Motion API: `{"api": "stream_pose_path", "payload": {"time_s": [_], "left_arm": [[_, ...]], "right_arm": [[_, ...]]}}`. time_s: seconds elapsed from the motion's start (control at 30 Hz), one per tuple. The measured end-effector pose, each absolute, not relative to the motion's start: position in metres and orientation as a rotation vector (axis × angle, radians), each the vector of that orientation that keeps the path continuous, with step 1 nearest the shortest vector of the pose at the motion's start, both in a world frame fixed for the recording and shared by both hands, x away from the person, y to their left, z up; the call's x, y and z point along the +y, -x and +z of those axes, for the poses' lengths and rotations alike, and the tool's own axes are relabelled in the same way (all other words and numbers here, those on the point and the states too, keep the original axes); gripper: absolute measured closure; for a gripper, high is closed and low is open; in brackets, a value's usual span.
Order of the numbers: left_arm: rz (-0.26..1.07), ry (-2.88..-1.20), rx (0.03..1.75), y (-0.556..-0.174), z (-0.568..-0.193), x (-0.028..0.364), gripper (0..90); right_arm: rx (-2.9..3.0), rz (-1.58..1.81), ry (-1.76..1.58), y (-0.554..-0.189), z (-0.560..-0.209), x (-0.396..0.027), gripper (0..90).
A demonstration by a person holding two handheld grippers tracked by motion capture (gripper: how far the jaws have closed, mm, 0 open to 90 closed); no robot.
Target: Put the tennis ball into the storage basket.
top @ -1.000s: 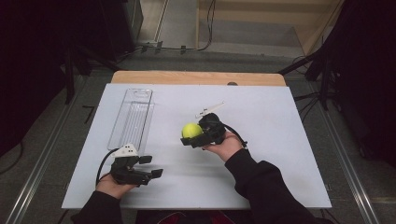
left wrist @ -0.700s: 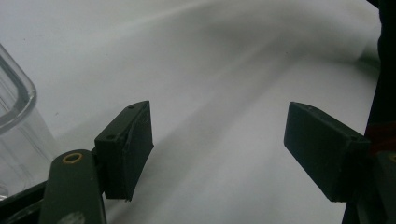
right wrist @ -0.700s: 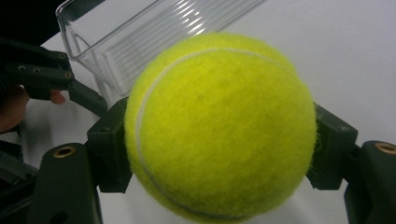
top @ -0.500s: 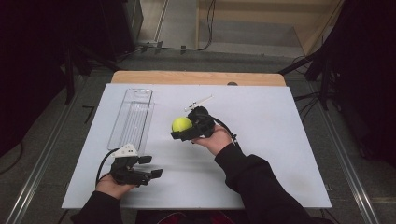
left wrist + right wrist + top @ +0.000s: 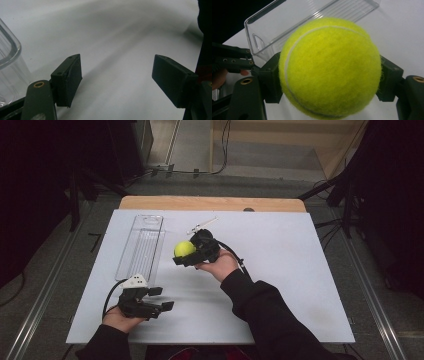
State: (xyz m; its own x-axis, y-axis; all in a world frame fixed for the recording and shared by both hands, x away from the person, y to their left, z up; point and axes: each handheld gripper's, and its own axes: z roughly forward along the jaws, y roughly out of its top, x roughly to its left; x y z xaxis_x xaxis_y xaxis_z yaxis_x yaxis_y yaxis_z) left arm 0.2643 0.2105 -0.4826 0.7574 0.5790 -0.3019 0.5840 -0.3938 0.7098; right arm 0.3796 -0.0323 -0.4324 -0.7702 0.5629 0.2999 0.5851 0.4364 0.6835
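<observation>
Since a second ago, carried leftward by the right gripper (image 5: 186, 256), jaws pinching the tennis ball (image 5: 184, 248) from both sides, now just right of the clear tray (image 5: 141, 245); left gripper (image 5: 162, 298) unmoved at the near left, jaws spread with nothing between. Below, a white tabletop (image 5: 280, 270) with a wooden far edge, over grey floor in a dark room. Beyond the ball, a small clear piece (image 5: 202, 225) on the table, nothing between ball and tray.
</observation>
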Motion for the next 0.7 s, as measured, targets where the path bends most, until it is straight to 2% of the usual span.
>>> {"api": "stream_pose_path", "payload": {"time_s": [0.7], "left_arm": [[-0.007, -2.082, 0.871, -0.264, -0.483, 0.211, 24.5]], "right_arm": [[-2.610, -1.286, 1.043, -0.395, -0.427, -0.010, 23.4]]}}
